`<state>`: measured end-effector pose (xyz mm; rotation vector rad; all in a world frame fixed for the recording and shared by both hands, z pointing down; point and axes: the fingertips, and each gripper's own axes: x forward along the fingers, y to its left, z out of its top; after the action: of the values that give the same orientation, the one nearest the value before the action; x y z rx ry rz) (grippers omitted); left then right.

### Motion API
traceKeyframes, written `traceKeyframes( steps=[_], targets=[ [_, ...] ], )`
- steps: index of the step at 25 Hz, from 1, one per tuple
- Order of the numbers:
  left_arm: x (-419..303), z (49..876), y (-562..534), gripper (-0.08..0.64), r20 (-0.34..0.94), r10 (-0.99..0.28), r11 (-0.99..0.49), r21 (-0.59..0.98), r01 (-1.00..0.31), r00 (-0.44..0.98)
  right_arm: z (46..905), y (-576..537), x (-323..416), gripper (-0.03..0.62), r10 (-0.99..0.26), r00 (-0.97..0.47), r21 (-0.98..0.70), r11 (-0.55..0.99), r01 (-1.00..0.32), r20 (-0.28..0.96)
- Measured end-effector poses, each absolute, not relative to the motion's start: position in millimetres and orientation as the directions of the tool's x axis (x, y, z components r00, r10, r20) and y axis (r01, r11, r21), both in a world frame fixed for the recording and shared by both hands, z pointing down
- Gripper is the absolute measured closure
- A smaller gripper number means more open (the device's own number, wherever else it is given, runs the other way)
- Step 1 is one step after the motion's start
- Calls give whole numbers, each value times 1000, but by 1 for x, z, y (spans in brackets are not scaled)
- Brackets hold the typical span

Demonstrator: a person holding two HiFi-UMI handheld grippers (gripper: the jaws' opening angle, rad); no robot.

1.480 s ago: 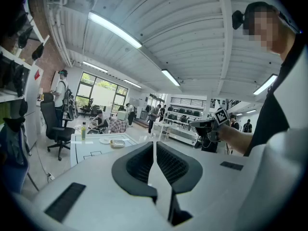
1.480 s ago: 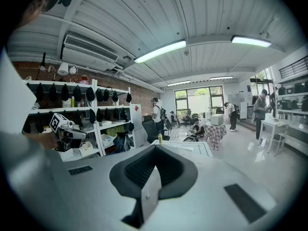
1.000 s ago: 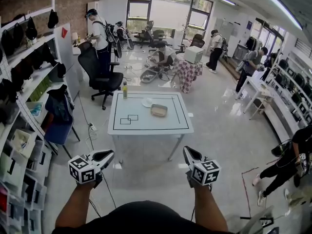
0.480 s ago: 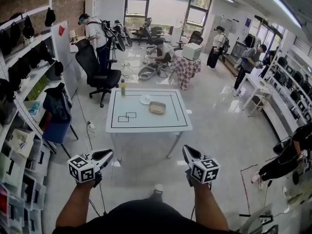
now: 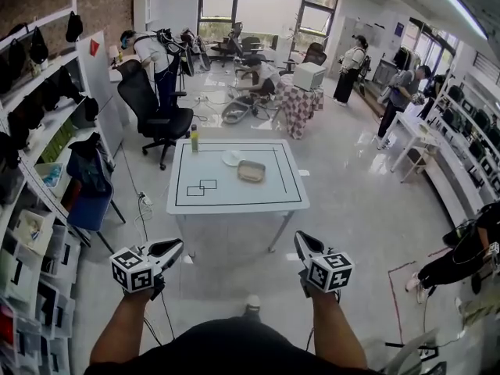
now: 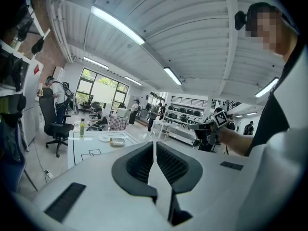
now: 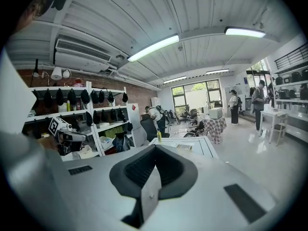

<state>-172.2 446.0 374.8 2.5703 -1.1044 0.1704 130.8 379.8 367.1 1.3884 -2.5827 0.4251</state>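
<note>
I hold both grippers up in the air in front of me, over the floor and short of a white table (image 5: 234, 198) marked with black lines. The left gripper (image 5: 170, 247) is shut with nothing in it, and so is the right gripper (image 5: 300, 241). On the table's far half stand a green-yellow bottle (image 5: 194, 138), a white plate (image 5: 232, 158) and a shallow tan container (image 5: 251, 171). In the left gripper view its jaws (image 6: 154, 146) meet in a thin line, and the right gripper (image 6: 212, 123) shows beyond. The right gripper view shows its jaws (image 7: 154, 150) closed and the left gripper (image 7: 65, 131) at the left.
A black office chair (image 5: 152, 116) stands left of the table with a person bent beside it. Shelves (image 5: 31, 139) with dark hanging items line the left wall, above a blue bin (image 5: 84, 205). Several people and more tables are at the back and right.
The table sits slightly nearer and lower in the head view. Both grippers stay shut and keep their places in front of me.
</note>
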Motion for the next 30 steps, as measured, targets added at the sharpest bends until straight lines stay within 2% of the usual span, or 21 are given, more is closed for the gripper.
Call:
traceKeyframes(
  steps=[30],
  targets=[
    [-149,412,284,522,289,-710,-567,307,-765,642,411,198,142,579,-712,-602,-193,574,-796,362]
  ],
)
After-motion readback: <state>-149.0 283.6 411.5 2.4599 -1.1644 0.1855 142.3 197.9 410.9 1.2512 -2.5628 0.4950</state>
